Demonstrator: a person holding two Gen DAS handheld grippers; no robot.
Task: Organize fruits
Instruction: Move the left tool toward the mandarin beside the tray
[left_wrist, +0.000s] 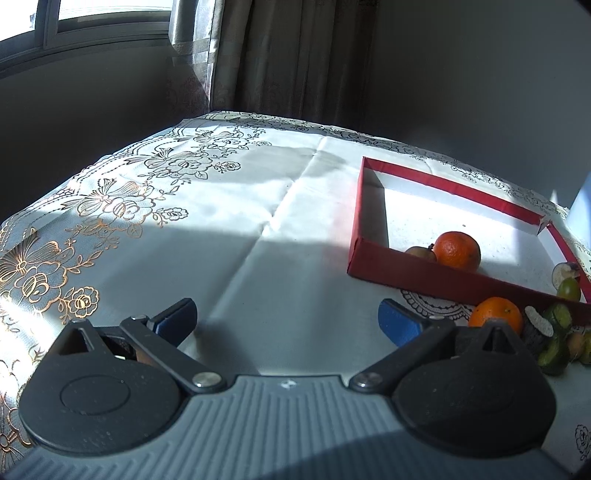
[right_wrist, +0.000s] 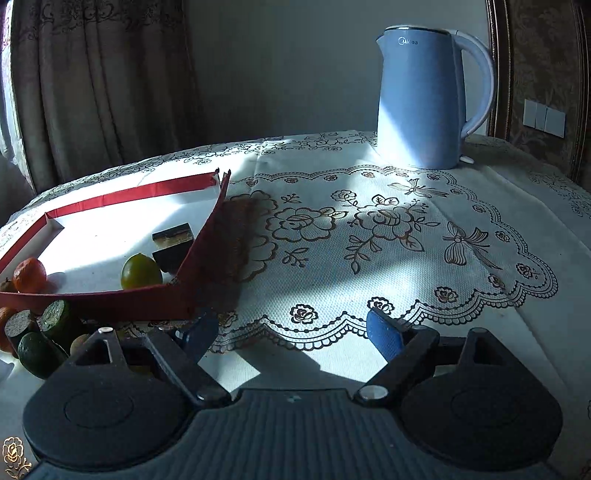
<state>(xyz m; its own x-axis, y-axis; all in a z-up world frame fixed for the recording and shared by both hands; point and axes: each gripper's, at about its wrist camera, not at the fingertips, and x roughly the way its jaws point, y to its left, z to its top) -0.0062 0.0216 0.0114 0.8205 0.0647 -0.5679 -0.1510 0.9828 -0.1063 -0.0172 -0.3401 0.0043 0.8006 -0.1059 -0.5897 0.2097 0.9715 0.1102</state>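
A red-walled tray (left_wrist: 406, 271) with a white floor lies on the tablecloth. It holds an orange (left_wrist: 458, 249) next to a brownish fruit (left_wrist: 419, 253), a green round fruit (right_wrist: 141, 271) and two dark blocks (right_wrist: 173, 243). In front of the tray's near wall lie another orange (left_wrist: 496, 314) and several green cut fruit pieces (right_wrist: 55, 321). My left gripper (left_wrist: 288, 319) stands open over bare cloth, left of the tray, with nothing between its blue pads. My right gripper (right_wrist: 293, 332) is open and empty too, its left finger just off the tray's near right corner (right_wrist: 184, 306).
A blue electric kettle (right_wrist: 424, 99) stands at the far right of the table. Curtains (left_wrist: 295, 55) and a window hang behind the far edge. The flowered tablecloth (right_wrist: 369, 229) spreads flat to the right of the tray.
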